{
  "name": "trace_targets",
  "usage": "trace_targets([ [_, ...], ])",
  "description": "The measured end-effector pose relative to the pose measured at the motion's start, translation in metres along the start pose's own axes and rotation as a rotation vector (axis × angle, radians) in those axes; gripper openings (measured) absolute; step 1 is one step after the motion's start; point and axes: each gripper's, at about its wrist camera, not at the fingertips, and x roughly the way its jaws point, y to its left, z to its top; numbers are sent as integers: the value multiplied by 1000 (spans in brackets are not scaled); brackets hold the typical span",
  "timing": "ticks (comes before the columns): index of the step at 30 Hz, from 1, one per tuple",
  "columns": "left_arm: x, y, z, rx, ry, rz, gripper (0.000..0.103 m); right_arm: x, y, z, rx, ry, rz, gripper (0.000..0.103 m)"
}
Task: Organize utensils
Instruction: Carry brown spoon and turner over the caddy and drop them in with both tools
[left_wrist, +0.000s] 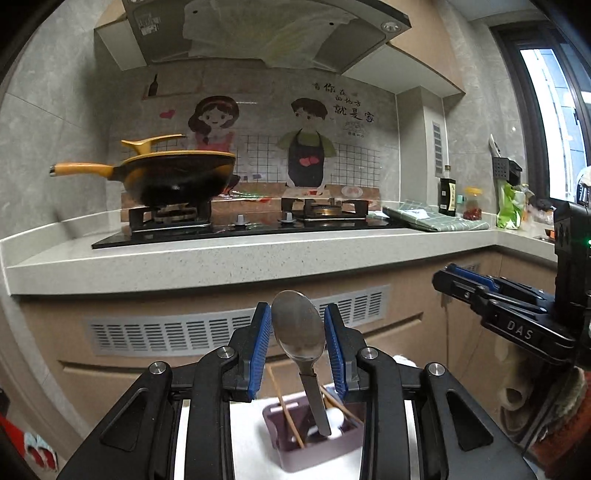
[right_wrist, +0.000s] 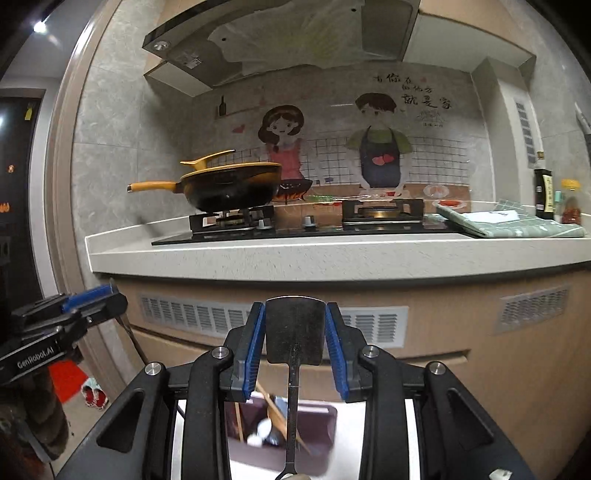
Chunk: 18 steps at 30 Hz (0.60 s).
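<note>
My left gripper (left_wrist: 297, 308) is shut on the bowl of a steel spoon (left_wrist: 299, 332), whose handle hangs down over a purple utensil holder (left_wrist: 317, 452). The holder stands on a white surface and contains wooden chopsticks (left_wrist: 284, 410) and a white spoon (left_wrist: 334, 421). My right gripper (right_wrist: 294, 307) is shut on the blade of a dark metal spatula (right_wrist: 294, 332), with its thin handle hanging over the same holder (right_wrist: 325, 417). Each gripper also shows from the side in the other's view: the right gripper (left_wrist: 454, 277) and the left gripper (right_wrist: 99, 295).
Ahead runs a speckled stone counter (left_wrist: 240, 262) with a gas hob (left_wrist: 258, 225). A black wok with a yellow handle and lid (left_wrist: 177, 177) sits on the left burner. A folded green cloth (left_wrist: 436, 219) and bottles (left_wrist: 447, 195) lie to the right. Vented cabinet fronts (left_wrist: 221, 325) are below.
</note>
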Motion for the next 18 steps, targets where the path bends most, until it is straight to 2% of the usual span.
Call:
trace_targets([
  [4, 35, 11, -10, -30, 35, -25, 31, 32, -1, -9, 3, -6, 2, 30],
  [7, 59, 19, -24, -55, 60, -35, 31, 61, -2, -24, 23, 18, 13, 30],
  [10, 83, 23, -40, -71, 90, -51, 31, 85, -5, -44, 36, 48, -14, 30],
  [13, 104, 24, -62, -87, 151, -69, 31, 101, -9, -64, 59, 85, -15, 30],
  [16, 117, 21, -88, -99, 218, -89, 31, 115, -16, -89, 87, 162, 15, 32],
  [18, 127, 21, -108, -126, 277, -135, 32, 122, -26, -108, 138, 245, 91, 32],
])
